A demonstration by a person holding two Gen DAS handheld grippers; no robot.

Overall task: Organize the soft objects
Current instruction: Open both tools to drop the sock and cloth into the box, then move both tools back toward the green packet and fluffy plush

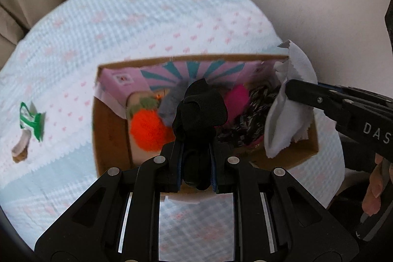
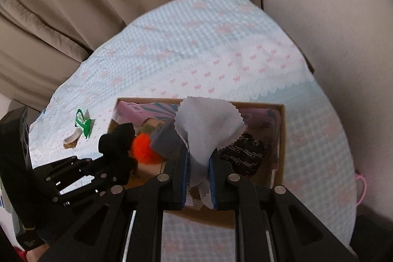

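A cardboard box (image 1: 111, 129) (image 2: 280, 139) sits on the checked tablecloth. Inside lie an orange fluffy ball (image 1: 145, 129) (image 2: 145, 146), a grey soft piece (image 1: 169, 102) (image 2: 164, 141), a pink fluffy item (image 1: 237, 100) and a black-and-white patterned cloth (image 1: 248, 119) (image 2: 245, 151). My left gripper (image 1: 196, 151) (image 2: 118, 151) is shut on a bunched black cloth (image 1: 199, 109) (image 2: 118, 139) above the box's middle. My right gripper (image 2: 199, 163) (image 1: 289, 92) is shut on a white pinked-edge cloth (image 2: 208, 124) (image 1: 282, 124), which hangs over the box's right end.
A green-and-white wrapper (image 1: 30, 120) (image 2: 83, 123) and a small tan piece (image 1: 21, 149) (image 2: 71, 139) lie on the tablecloth (image 1: 147, 16) (image 2: 196, 53) left of the box. Beige curtains (image 2: 73, 4) and a pale wall stand behind. A pink loop (image 2: 361, 188) hangs at the table's right edge.
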